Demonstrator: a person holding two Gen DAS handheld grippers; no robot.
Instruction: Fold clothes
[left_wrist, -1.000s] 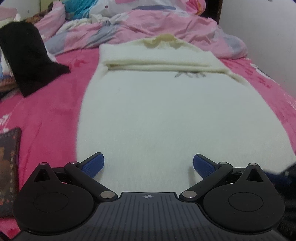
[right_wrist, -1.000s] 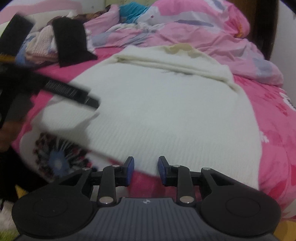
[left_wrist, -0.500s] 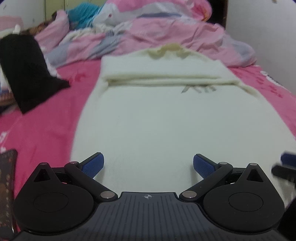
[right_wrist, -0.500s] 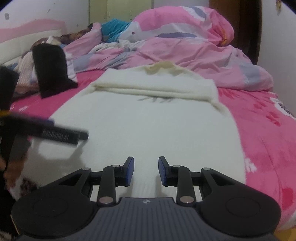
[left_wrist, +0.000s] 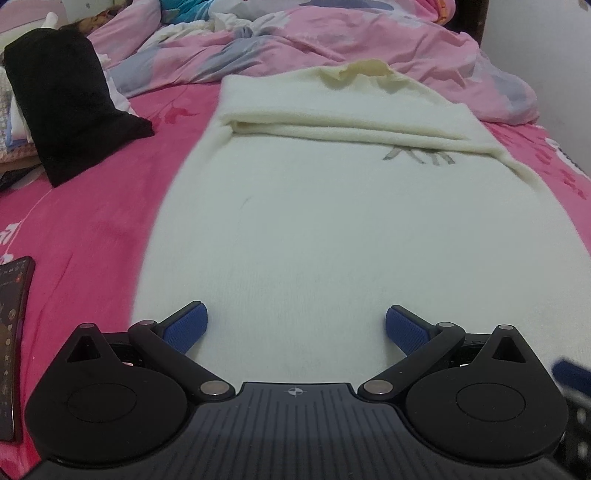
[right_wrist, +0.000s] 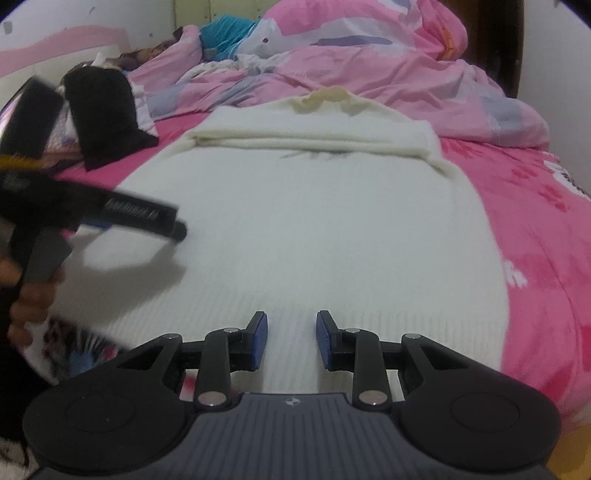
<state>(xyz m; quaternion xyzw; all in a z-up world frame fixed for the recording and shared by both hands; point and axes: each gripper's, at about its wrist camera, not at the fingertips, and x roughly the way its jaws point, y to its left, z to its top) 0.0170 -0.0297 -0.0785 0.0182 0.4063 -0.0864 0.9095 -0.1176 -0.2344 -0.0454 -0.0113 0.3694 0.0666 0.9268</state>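
phone (left_wrist: 13, 332) cut by edge | left gripper (right_wrist: 110, 212) blurred

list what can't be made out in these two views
- Cream sweater: near hem hidden behind the left gripper body, left wrist view.
- Sweater's grey print: blurred, unreadable, right wrist view.
- Phone: cut off by left edge, left wrist view.
- Right gripper: only a blur at the left wrist view's right edge.

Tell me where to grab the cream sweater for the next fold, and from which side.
Take the cream sweater by its near hem, one corner per tool, coming in low from the foot of the bed. The sleeves are already folded across the chest and the body lies flat, so the hem is the free edge. The left tool is wide open above it; the right tool is open more narrowly.
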